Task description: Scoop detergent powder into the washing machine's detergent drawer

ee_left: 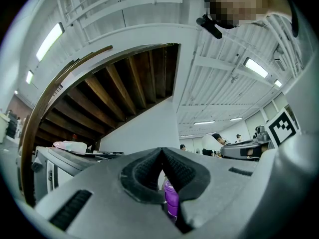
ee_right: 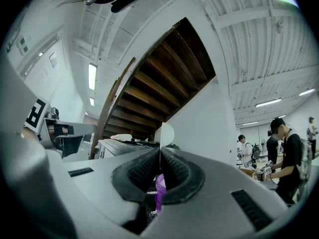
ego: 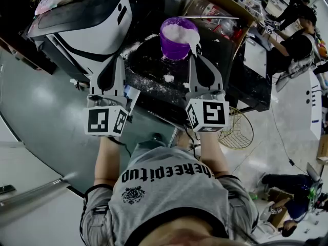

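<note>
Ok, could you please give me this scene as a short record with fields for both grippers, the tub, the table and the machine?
left gripper: jaws together, nothing held, left of the tub
right gripper: shut on a white scoop, by the tub's right edge
purple tub: open, holds white powder
table: dark, some powder spilled on it
washing machine: white, beyond the left gripper

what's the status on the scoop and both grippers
Left gripper shut, empty. Right gripper shut on white scoop, at purple powder tub. Spilled powder on black surface.
</note>
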{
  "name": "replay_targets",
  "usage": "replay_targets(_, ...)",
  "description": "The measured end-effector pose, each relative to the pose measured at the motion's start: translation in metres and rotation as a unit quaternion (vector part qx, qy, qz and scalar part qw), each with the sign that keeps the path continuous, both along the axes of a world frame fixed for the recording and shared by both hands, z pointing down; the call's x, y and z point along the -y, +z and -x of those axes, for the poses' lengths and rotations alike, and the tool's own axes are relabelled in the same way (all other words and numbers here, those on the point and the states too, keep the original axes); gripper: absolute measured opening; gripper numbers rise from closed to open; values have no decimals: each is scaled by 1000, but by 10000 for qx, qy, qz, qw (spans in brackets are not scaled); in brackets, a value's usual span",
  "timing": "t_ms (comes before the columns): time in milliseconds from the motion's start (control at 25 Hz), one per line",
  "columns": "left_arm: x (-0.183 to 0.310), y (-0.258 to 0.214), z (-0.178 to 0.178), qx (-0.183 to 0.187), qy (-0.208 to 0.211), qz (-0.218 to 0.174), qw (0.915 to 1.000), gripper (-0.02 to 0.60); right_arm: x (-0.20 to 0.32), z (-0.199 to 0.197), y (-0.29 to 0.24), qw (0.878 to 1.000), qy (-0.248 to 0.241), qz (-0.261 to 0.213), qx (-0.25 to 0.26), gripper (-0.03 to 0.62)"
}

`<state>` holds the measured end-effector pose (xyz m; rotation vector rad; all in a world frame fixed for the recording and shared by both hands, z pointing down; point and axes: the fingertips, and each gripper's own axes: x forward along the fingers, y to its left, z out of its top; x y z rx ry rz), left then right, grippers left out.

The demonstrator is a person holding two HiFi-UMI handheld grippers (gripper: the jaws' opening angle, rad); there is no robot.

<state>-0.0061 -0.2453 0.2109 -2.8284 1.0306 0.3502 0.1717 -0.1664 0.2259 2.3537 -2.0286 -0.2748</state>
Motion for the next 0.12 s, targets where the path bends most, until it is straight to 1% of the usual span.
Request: replay_targets(120,0,-1,0,3,-1,3,10000,3,-1,-1,0,10000,13,6,-6,8)
